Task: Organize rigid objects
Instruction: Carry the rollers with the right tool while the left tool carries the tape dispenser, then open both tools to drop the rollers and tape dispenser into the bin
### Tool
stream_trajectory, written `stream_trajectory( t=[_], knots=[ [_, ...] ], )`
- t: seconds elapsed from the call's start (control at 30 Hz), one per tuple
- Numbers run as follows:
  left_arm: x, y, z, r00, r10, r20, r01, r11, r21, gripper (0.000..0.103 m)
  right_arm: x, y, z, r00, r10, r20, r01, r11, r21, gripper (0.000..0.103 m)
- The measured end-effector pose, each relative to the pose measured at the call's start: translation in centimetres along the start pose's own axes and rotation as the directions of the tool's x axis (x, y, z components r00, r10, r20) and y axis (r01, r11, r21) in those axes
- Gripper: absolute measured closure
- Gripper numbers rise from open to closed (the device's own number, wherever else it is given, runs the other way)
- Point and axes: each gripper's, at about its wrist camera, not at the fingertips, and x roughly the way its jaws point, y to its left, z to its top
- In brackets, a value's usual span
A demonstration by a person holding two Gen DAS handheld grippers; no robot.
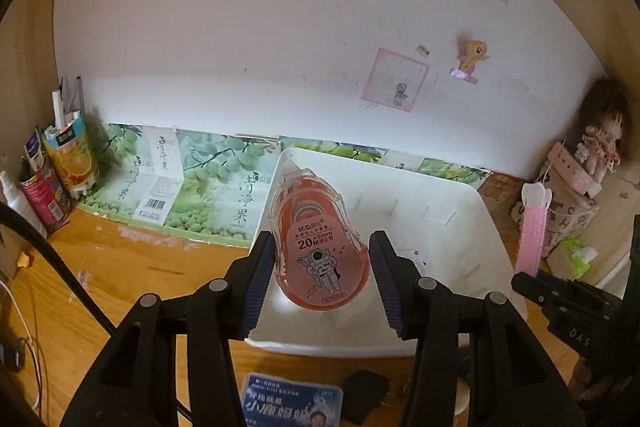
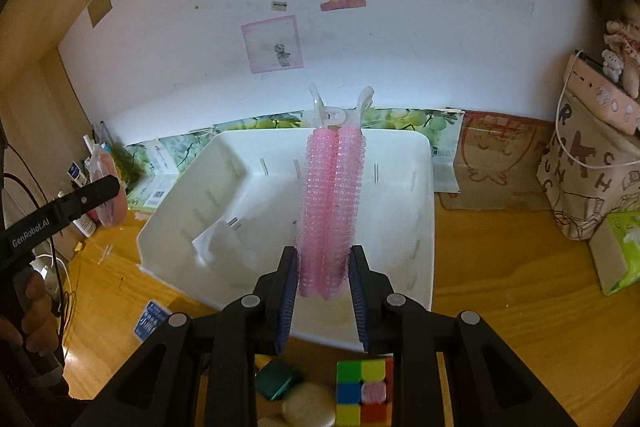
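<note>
While both things are up in the air, nothing lies in the white bin yet as far as I can see, so I think the job has just begun. The left hand-held gripper pinches an orange correction tape between its two fingers, and holds it up over the near part of the bin. One pad touches the tape's side; the other looks close, but I cannot tell if it touches. The right hand-held gripper pinches the low end of a pink hair roller clip, which stands up tall over the bin. Both still need to be put down in the bin. More things wait on the table near the front of the bin. I count one Rubik's cube, one green box, one round cream thing, one blue card and one small black thing. So there are two things held, five left to pick up, and one bin. More may hide under the grippers.
</note>
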Motion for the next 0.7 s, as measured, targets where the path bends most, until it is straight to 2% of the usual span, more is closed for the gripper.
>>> stream_trajectory(
  t=[0.4, 0.47, 0.57, 0.6, 0.7],
  knots=[
    [1.7, 0.1, -0.4, 1.0, 0.014, -0.016, -0.014, 1.0, -0.009, 0.05, 1.9, -0.9, 0.3, 0.999, 0.001, 0.046, -0.002, 1.0, 0.021, 0.075],
    [1.3, 0.1, -0.3, 1.0, 0.02, -0.002, -0.02, 1.0, -0.011, 0.046, 1.9, -0.9, 0.4, 0.999, -0.005, 0.041, 0.004, 1.0, 0.02, 0.074],
    [0.5, 0.0, -0.1, 0.999, 0.031, 0.018, -0.031, 0.999, -0.009, 0.032, 1.8, -0.9, 0.4, 0.999, -0.007, 0.04, 0.006, 1.0, 0.022, 0.051],
    [0.2, -0.1, 0.0, 0.999, 0.035, 0.026, -0.035, 0.999, -0.008, 0.03, 1.7, -0.8, 0.4, 0.999, -0.01, 0.04, 0.009, 1.0, 0.025, 0.042],
    [-0.9, -0.3, 0.2, 0.998, 0.036, 0.042, -0.035, 0.999, -0.003, 0.025, 1.1, -0.8, 0.4, 0.999, -0.01, 0.052, 0.008, 0.999, 0.032, 0.039]
  ],
)
